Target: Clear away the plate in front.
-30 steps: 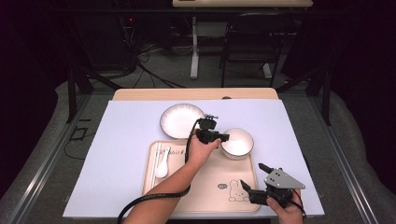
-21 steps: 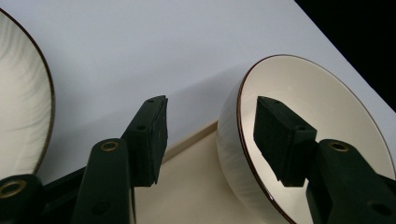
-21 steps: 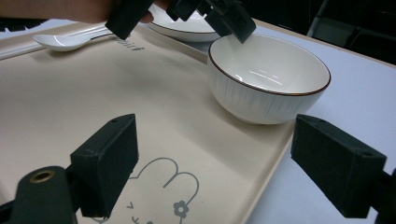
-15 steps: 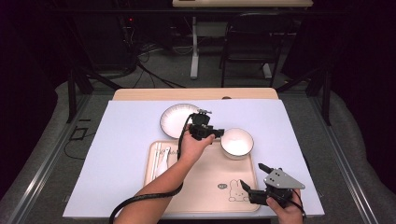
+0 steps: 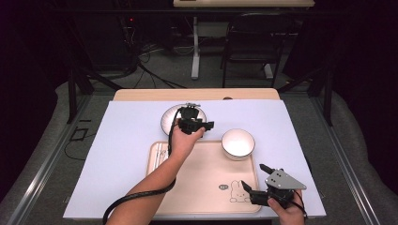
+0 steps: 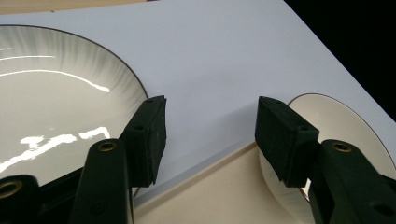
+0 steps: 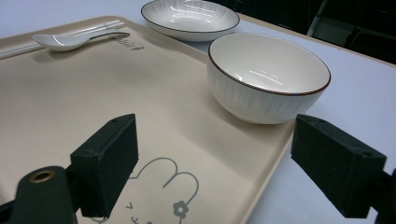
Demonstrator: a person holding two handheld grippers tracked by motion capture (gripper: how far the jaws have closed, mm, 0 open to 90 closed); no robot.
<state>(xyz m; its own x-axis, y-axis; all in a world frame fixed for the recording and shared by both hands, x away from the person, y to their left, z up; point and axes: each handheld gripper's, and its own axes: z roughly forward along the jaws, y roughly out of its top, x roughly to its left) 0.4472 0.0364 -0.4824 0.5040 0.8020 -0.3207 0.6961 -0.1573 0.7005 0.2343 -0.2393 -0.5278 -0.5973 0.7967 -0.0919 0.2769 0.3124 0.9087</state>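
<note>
Where a rabbit drawing (image 5: 240, 191) marks the tray (image 5: 197, 187), wording unreadable, both hand-held grippers released.

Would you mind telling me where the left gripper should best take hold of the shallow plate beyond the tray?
I would take the plate by its near rim, coming in low from the tray side. It lies flat on the mat with a thin, flared rim, so one jaw can go over the edge and one under. The left gripper, jaws open, hovers right by that edge.
</note>
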